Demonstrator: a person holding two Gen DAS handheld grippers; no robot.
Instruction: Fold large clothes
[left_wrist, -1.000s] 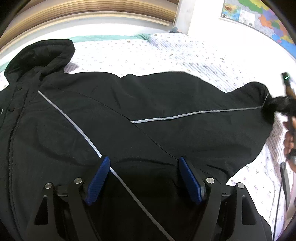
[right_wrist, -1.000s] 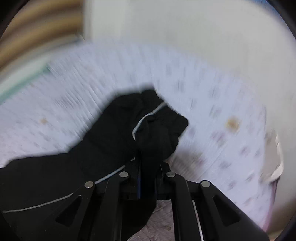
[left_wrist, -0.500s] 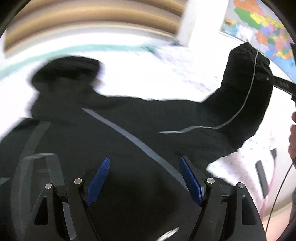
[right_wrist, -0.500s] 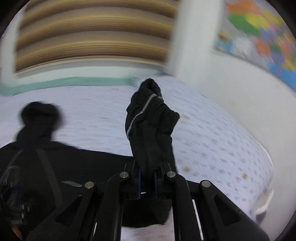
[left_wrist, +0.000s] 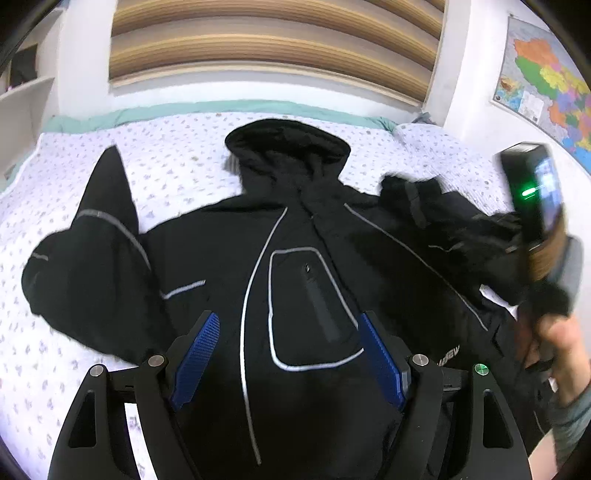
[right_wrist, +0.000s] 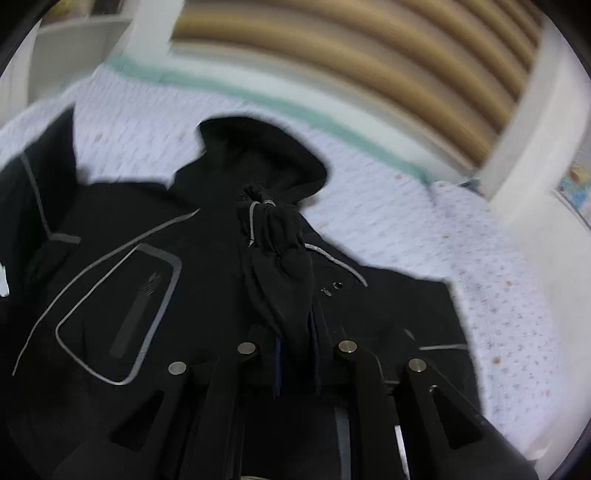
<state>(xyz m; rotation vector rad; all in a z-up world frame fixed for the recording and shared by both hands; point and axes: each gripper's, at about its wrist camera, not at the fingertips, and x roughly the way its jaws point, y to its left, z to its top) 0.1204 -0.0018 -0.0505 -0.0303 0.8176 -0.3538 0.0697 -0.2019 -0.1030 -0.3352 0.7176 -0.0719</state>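
Observation:
A black hooded jacket (left_wrist: 303, 266) with grey piping lies face up on the bed, hood (left_wrist: 288, 142) toward the wall; it also shows in the right wrist view (right_wrist: 155, 266). Its one sleeve (left_wrist: 88, 266) lies folded at the left. My left gripper (left_wrist: 286, 354) is open and empty, hovering over the jacket's chest pocket (left_wrist: 310, 306). My right gripper (right_wrist: 295, 354) is shut on the cuff of the other sleeve (right_wrist: 280, 266) and holds it above the jacket's front. In the left wrist view that gripper's body and the hand (left_wrist: 539, 236) show at the right with the sleeve bunched.
The bed (left_wrist: 173, 147) has a white sheet with small dots and a green edge along the wall. A striped blind (left_wrist: 273, 40) hangs behind it. A map (left_wrist: 546, 88) is on the right wall. White shelves (left_wrist: 22, 99) stand at the left.
The right gripper has carried the sleeve cuff up off the bed and in over the jacket's chest. The left gripper has drawn back and turned, so the whole jacket now shows; it stays open.

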